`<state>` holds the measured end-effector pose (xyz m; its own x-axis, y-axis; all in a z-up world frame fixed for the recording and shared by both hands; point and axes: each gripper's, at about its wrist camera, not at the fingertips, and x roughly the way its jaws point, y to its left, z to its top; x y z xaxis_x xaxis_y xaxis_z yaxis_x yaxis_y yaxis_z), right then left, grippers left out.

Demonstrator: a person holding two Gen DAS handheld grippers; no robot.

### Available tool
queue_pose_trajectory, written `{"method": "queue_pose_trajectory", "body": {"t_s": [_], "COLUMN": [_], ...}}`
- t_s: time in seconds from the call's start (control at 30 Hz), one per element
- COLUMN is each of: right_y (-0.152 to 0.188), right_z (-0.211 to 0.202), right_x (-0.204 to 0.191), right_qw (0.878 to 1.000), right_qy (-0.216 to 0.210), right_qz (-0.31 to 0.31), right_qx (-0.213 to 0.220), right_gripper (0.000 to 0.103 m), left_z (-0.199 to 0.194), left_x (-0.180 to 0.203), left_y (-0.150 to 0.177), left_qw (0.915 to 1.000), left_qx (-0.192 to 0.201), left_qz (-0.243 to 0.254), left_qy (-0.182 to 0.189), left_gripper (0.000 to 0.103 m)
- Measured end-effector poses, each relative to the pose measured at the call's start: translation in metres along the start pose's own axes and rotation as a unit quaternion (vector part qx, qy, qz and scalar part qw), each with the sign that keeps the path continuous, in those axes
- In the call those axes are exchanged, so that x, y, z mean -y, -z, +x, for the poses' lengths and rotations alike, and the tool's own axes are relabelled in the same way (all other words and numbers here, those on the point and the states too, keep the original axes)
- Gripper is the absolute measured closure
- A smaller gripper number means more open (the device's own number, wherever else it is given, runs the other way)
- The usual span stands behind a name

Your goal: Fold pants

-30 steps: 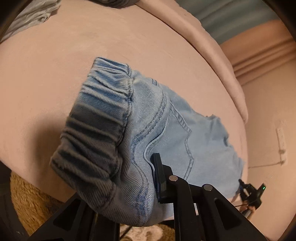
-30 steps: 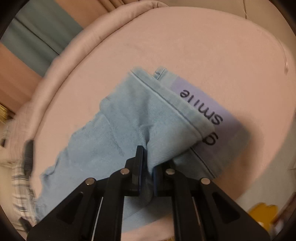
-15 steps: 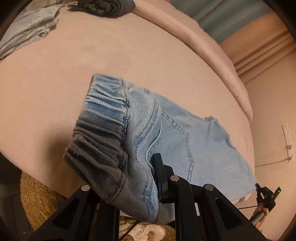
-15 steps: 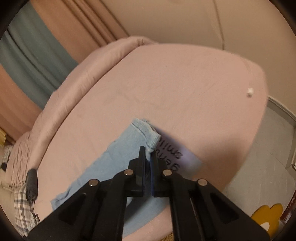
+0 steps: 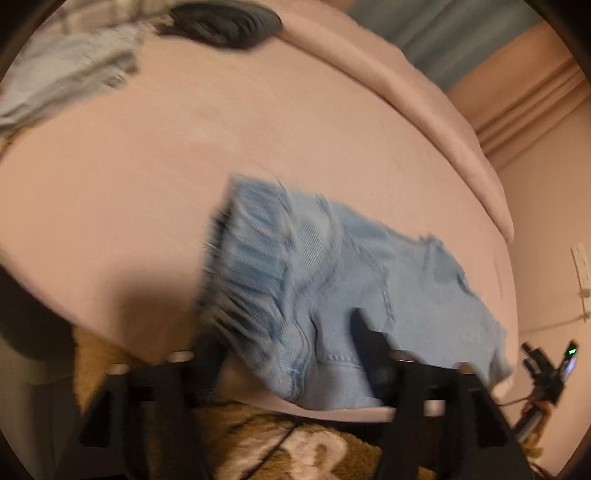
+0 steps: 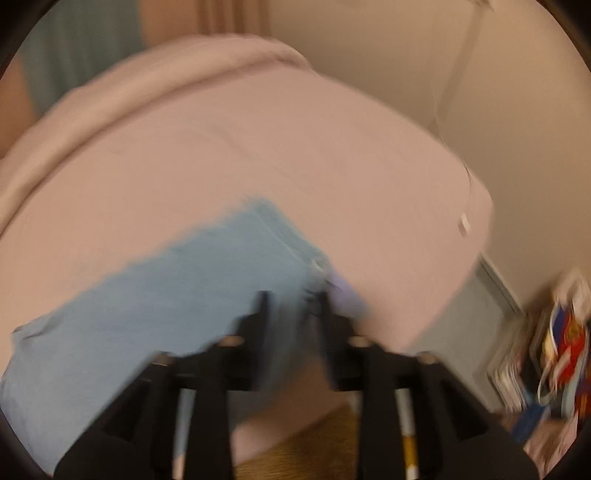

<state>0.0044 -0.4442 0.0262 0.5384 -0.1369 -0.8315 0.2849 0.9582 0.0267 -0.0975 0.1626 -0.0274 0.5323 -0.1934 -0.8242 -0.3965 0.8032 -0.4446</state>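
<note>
Pants (image 5: 332, 280) lie folded on the pink bed (image 5: 147, 184), lower centre in both views. Left tongs (image 5: 288, 339) and right tongs (image 6: 291, 306) are opening, pads off the denim. Only the left view shows other clothes (image 5: 66, 74) upper left; the right shows the purple label (image 6: 347, 295).

Pink bed with folded denim at its near edge

The bed (image 5: 258, 147), covered in a smooth pink sheet, carries light-blue denim pants (image 5: 332, 280) lying folded flat along its near edge, elastic waistband to the left, legs running right. At the far left corner sit a crumpled pale-blue garment (image 5: 66, 77) and a dark bundled garment (image 5: 221, 22), blurred, close together. A rolled pink duvet (image 5: 424, 99) lies along the far side. From the right wrist view, a small white scrap (image 6: 463, 223) rests near the bed's right edge.
</note>
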Motion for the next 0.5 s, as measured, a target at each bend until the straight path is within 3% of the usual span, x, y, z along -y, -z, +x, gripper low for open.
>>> {"method": "queue_pose_trajectory", "body": {"t_s": [0.07,0.13,0.23,0.37,0.43,0.5], "right_y": [-0.004,-0.007,0.0,0.011,0.019,0.035], "right_z": [-0.01,-0.003,0.012,0.025,0.043,0.059], "right_x": [-0.036,-0.093,-0.186,-0.287,-0.32,-0.342], "right_qw": [0.997,0.983,0.945,0.903,0.889,0.884], "right_qy": [-0.061,-0.155,-0.264,-0.324,-0.324,-0.296], "right_qz": [-0.043,-0.096,-0.17,-0.246,-0.272,-0.305], "right_qx": [0.003,-0.028,-0.094,-0.139,-0.175,-0.194], "right_gripper": [0.041,0.041,0.043,0.043,0.043,0.042], "left_z": [-0.011,-0.011,0.009,0.038,0.048,0.048], "left_x": [-0.01,-0.019,-0.022,-0.024,-0.021,-0.02], "left_y": [-0.005,-0.016,-0.032,-0.048,-0.049,-0.049], "left_qw": [0.9994,0.9984,0.9987,0.9991,0.9992,0.9993], "left_qx": [0.035,0.056,0.049,0.035,0.03,0.036], "left_qz": [0.003,-0.002,0.001,0.006,0.004,0.01], "left_qy": [-0.004,-0.009,0.015,0.021,0.026,0.01], "left_gripper": [0.029,0.029,0.029,0.03,0.046,0.052]}}
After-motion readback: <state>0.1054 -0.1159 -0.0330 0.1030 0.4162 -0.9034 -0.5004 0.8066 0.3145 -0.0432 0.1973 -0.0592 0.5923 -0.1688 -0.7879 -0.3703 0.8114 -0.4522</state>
